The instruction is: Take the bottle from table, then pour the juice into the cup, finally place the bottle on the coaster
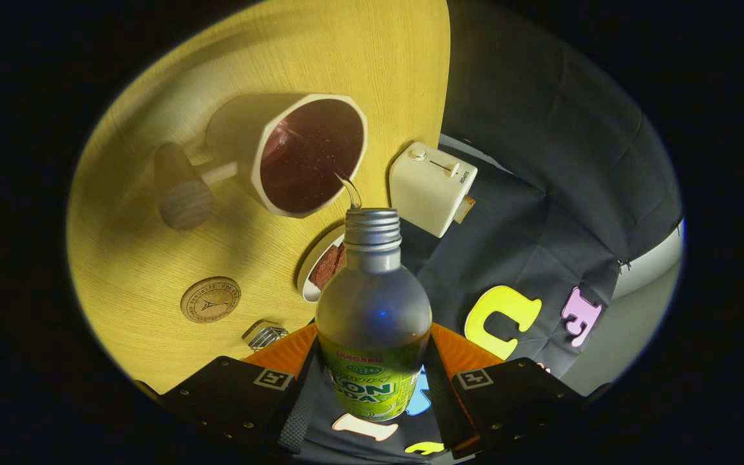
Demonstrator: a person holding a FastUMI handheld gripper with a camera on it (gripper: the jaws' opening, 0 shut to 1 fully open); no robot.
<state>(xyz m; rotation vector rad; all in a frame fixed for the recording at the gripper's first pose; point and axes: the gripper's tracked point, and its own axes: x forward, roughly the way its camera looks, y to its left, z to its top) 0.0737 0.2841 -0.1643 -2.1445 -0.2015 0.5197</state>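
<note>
My two black fingers [372, 394] are pinching the silver aluminium bottle with the green label [373, 323] between them, one pad pressed against each side of its lower body, so the bottle stands out ahead of me with its threaded, uncapped mouth pointing away. A thin clear stream of juice [348, 187] leaves that mouth and arcs into the cream faceted cup with the wooden knob handle [281, 152], which lies just beyond the bottle's mouth on the pale yellow wooden table [152, 271]. The cup's inside is already dark with reddish-brown liquid, with small bubbles on its surface. Just beside the bottle's shoulder, on the cup's side, a small white dish holding a brown slice [323, 265] sits at the table's edge. Further from the bottle on that same side, well apart from the cup, lies the round cork coaster with a dark printed emblem [210, 299], bare on top. Near the coaster, closer to my fingers, is a small shiny metal clip [263, 335]. On the bottle's other side, past the table's edge, is a small cream toaster with a lever and a knob [432, 187].
</note>
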